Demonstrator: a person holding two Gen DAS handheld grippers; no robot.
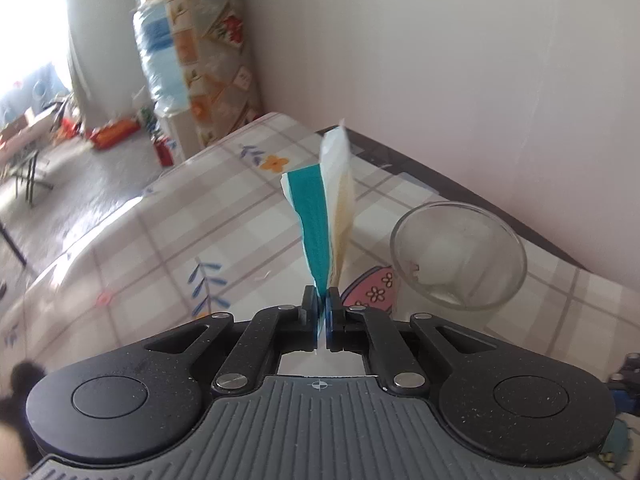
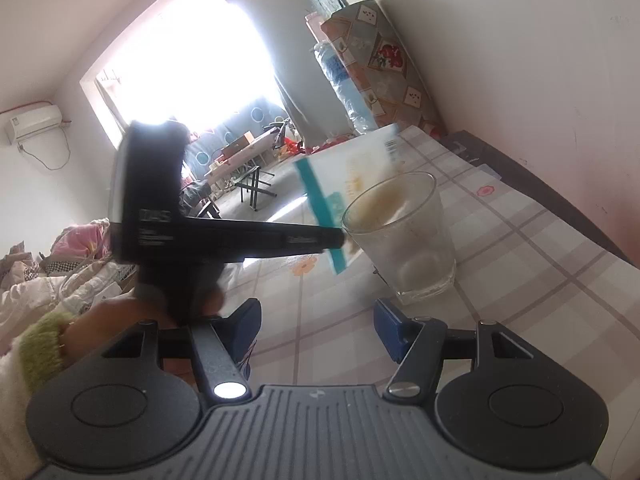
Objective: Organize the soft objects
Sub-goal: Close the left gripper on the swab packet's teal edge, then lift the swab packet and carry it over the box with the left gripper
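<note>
**Packet pinched beside one glass**

Left wrist view: one left gripper [image 1: 321,304] fills the bottom of the frame, its jaws clenched on the lower corner of one flat packet [image 1: 320,216], white with a teal band and a tan printed patch. The packet stands up edge-on from the pads, so its face cannot be read. One clear glass [image 1: 458,256] sits just to the right of it on the table [image 1: 160,240], which wears a checked cloth with flower prints. The glass looks cloudy inside; whether anything lies in it is hard to tell. Far behind, one patterned roll [image 1: 212,52] and one big water bottle [image 1: 160,48] stand by the wall, both blurred. At the right edge a sliver of blue and black is cut off, too little to identify.

Right wrist view: one right gripper [image 2: 316,328] has its two blue pads standing apart with nothing between them, only tablecloth. Ahead is the same single glass [image 2: 400,236], upright on the cloth. The packet [image 2: 348,184] shows broadside here, lifted off the table just behind and left of the glass, partly seen through it. The other gripper reaches across from the left as a dark, blurred bar, its tip hidden against the packet. A hand [image 2: 104,320] in a green-cuffed sleeve [image 2: 36,352] grips its handle, cut off by the frame. The window glare washes out the room beyond.
</note>
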